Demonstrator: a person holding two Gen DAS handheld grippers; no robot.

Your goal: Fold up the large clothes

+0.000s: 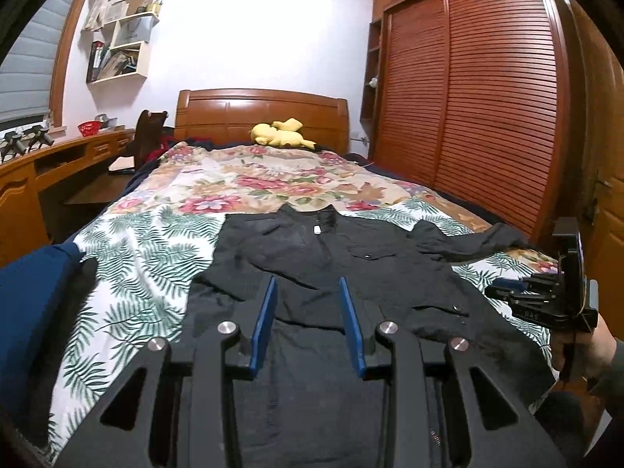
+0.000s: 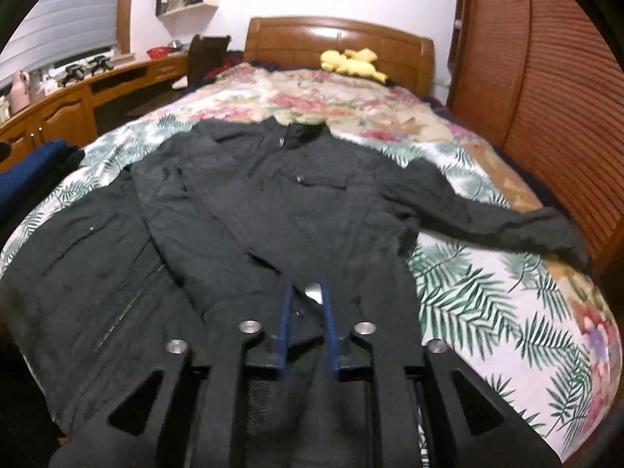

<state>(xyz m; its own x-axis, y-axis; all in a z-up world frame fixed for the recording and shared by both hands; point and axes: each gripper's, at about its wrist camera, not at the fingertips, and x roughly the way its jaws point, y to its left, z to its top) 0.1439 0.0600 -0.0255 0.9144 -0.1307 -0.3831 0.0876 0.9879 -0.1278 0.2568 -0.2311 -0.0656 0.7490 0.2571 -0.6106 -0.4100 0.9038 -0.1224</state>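
A black jacket (image 1: 331, 265) lies front-up on the bed, collar toward the headboard; it also shows in the right wrist view (image 2: 273, 202). One side is folded over the body. The other sleeve (image 2: 507, 222) stretches right. My left gripper (image 1: 308, 292) is open and empty above the jacket's lower part. My right gripper (image 2: 306, 304) is shut on a fold of the jacket's hem, which fills the gap between the blue pads. The right gripper's body (image 1: 546, 296) and the hand holding it show at the right edge of the left wrist view.
The bed has a leaf-print sheet (image 1: 136, 265) and a floral quilt (image 1: 265, 179). A yellow plush toy (image 1: 280, 132) lies by the wooden headboard. A navy garment (image 1: 31, 292) lies at the bed's left edge. A desk (image 1: 58, 163) stands left, a louvered wardrobe (image 1: 487, 109) right.
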